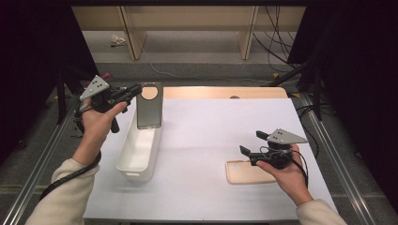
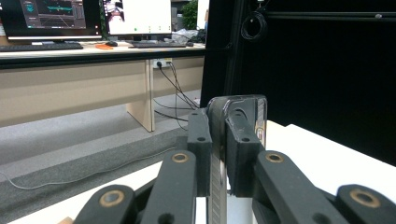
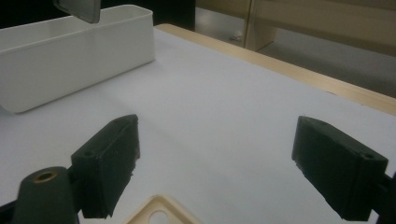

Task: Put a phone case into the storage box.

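1. Dark phone case (image 1: 149, 107) hangs upright over the far end of the white bin (image 1: 126, 158), clamped by the left gripper (image 1: 136, 91).
2. Right gripper (image 1: 250, 146), jaws wide, hovers over the beige phone case (image 1: 244, 173) on the table (image 1: 202, 136).

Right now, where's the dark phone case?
In the high view the dark phone case hangs upright at the table's left, clamped in the left tongs over the far end of the white bin.
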Tool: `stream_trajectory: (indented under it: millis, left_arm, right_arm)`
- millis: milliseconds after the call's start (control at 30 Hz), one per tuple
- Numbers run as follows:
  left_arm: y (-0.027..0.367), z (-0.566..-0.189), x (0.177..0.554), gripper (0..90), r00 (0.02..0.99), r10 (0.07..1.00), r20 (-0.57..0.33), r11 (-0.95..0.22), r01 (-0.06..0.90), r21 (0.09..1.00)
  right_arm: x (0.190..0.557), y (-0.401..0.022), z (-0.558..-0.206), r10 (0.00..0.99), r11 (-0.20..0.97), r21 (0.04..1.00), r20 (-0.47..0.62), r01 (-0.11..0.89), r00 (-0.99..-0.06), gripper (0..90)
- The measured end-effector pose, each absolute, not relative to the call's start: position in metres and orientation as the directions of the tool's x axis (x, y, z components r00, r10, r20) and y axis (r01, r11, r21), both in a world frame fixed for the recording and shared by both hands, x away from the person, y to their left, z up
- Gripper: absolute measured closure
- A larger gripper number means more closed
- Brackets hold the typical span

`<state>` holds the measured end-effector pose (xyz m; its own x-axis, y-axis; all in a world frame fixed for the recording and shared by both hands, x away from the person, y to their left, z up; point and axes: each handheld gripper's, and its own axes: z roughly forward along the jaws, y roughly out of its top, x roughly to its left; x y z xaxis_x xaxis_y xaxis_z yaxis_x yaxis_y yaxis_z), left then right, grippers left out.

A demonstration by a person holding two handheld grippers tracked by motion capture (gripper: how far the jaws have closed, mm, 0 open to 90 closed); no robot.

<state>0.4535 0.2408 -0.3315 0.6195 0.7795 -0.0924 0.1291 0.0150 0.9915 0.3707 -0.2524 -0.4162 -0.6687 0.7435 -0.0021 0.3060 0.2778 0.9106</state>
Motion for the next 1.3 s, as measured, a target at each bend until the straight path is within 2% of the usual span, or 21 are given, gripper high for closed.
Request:
stream_trajectory:
  millis: [800, 1300]
  left_arm:
    - [0.256, -0.336, 0.486, 81.4, 0.588, 0.803, -0.091, -0.012, 0.17, 0.985]
    - [0.254, -0.352, 0.507, 81.4, 0.568, 0.816, -0.105, -0.032, 0.226, 0.974]
  right_arm:
    - [0.372, -0.253, -0.418, 0.745, 0.273, 0.911, 0.003, 0.309, -0.667, 16.0]
    - [0.372, -0.254, -0.417, 0.747, 0.266, 0.913, 0.007, 0.309, -0.664, 15.9]
